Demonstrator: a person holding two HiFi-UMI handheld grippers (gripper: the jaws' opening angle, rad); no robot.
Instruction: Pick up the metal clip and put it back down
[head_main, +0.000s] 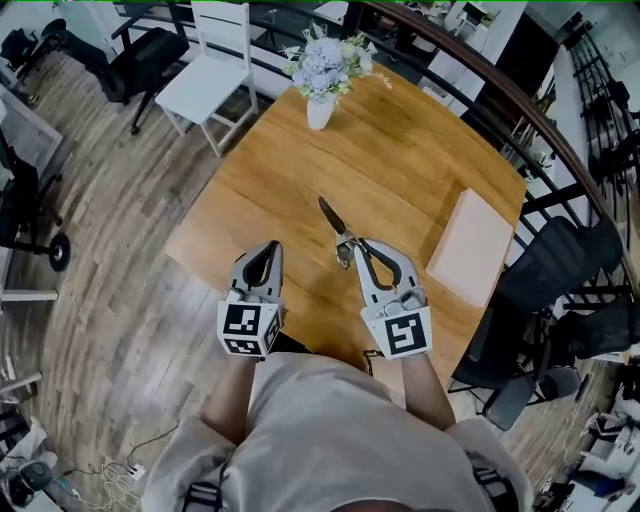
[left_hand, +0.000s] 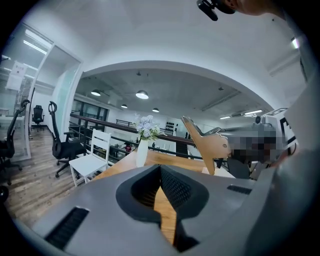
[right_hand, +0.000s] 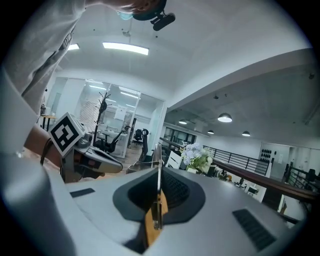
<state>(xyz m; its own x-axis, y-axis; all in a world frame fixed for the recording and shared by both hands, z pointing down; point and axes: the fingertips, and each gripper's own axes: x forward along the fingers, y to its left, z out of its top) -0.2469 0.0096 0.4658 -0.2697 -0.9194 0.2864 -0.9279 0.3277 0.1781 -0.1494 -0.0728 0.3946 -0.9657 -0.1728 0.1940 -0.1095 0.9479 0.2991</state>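
Observation:
In the head view the metal clip (head_main: 333, 225), a long dark metal piece, sticks out forward from my right gripper (head_main: 358, 247), which is shut on its near end above the wooden table (head_main: 400, 150). Seen from the right gripper view, the clip (right_hand: 158, 165) is a thin edge pinched between the pads. From the left gripper view the clip (left_hand: 205, 142) looks tan, mirroring the wood. My left gripper (head_main: 270, 248) hovers beside the right one, over the table's near left edge. Its jaws (left_hand: 160, 167) are shut with nothing between them.
A white vase of pale flowers (head_main: 322, 75) stands at the table's far end. A flat pinkish board (head_main: 470, 245) lies on the right side. A white chair (head_main: 210, 75) and a black office chair (head_main: 140, 55) stand beyond the table, with dark chairs (head_main: 560, 270) to the right.

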